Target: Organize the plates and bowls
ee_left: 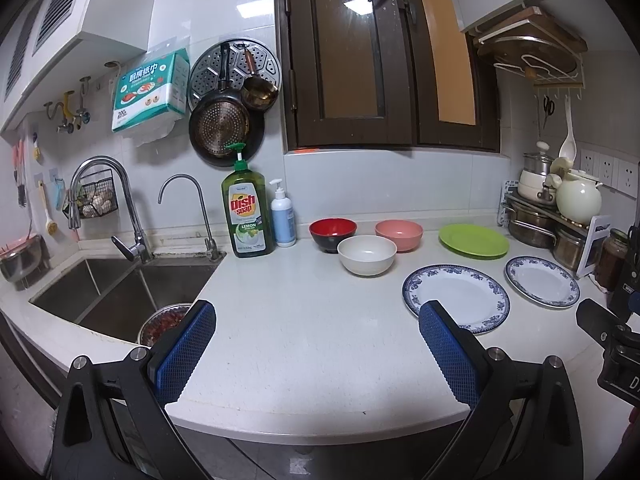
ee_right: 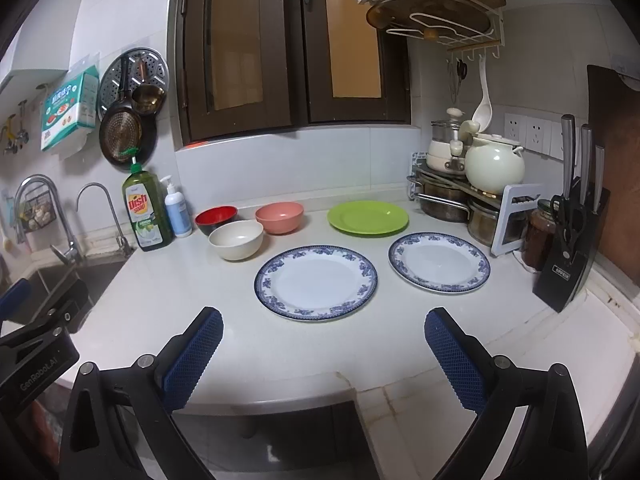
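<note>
While both my jaws hang wide and empty, the near blue-rimmed plate (ee_right: 316, 282) lies flat on the desk (ee_right: 168, 304) dead ahead of my right gripper (ee_right: 324, 344), nearer than my left gripper (ee_left: 318, 336).

White-tiled wall (ee_left: 344, 184) — dark wooden window (ee_left: 384, 60)

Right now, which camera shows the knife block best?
The right wrist view: the knife block stands whole on the counter's right side, knife handles and scissors visible. The left wrist view catches only a dark sliver of it at the right edge.
</note>
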Tool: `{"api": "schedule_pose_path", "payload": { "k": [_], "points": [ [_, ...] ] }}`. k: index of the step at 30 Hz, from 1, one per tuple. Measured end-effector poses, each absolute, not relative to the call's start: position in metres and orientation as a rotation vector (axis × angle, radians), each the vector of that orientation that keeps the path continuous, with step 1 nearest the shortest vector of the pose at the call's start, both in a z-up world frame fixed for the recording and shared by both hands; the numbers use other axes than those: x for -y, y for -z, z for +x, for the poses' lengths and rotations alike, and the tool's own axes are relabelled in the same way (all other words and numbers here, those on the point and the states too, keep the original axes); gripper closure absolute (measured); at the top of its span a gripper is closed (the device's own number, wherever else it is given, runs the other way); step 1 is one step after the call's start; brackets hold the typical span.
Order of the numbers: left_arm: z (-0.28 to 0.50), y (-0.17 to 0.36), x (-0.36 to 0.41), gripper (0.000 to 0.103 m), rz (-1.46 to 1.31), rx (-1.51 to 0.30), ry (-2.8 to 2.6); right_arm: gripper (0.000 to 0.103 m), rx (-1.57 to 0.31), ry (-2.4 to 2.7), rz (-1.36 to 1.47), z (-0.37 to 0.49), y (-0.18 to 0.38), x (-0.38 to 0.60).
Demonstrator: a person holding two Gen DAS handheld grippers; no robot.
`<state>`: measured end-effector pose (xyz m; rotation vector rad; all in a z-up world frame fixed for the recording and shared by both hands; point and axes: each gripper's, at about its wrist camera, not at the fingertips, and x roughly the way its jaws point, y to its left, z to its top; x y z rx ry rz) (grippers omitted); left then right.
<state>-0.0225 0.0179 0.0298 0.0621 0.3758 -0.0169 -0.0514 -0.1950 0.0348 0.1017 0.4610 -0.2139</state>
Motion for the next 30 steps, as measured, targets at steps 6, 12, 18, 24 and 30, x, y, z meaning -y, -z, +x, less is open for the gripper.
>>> {"api": "schedule_pose_path", "payload": {
  "k": [6, 12, 18, 24, 30],
  "points": [
    [-0.02, -0.03, -0.017, 0.0, 0.064, -0.383, 0.019, 0.001, -0.464, 0.213, 0.101, -0.05, -0.034, 0.195],
    [-0.018, -0.03, -0.016, 0.0, 0.068, -0.384, 0.02, 0.001, -0.47, 0.213, 0.106, -0.047, -0.034, 0.197],
    [-0.016, -0.031, -0.015, 0.0, 0.07, -0.382, 0.019, 0.001, -0.471, 0.214, 0.105, -0.046, -0.034, 0.197],
    [-0.014, -0.031, -0.013, 0.0, 0.072, -0.382, 0.02, 0.001, -0.477, 0.213, 0.108, -0.041, -0.034, 0.2],
    [-0.008, -0.032, -0.012, 0.0, 0.074, -0.385, 0.022, 0.001, -0.484, 0.213, 0.111, -0.037, -0.033, 0.2]
  ]
}}
